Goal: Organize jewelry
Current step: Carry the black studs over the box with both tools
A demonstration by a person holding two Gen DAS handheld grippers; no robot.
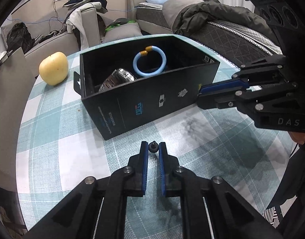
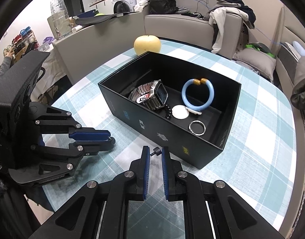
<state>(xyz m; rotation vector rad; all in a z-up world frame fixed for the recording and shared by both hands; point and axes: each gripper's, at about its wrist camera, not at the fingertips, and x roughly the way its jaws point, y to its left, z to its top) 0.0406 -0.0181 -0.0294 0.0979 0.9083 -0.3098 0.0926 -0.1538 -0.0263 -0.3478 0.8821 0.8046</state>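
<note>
We are pinching a tiny black stud (image 1: 152, 147) just short of the box (image 2: 172, 137).

The stud is sitting between the tips of the left gripper (image 1: 153, 145), which is closing on it narrowly. It is looking light, hard and slippery, so we are taking it by the round head, gently and squarely, lest it pop out. The right gripper (image 2: 156, 149) is bracketing a small knurled pin (image 2: 157, 150); we cannot tell whether it is clamping it or the pin is lying on the cloth (image 2: 262, 139). Inside the box, a watch (image 2: 152, 96) and a bangle (image 2: 198, 93) are already lying.
</note>
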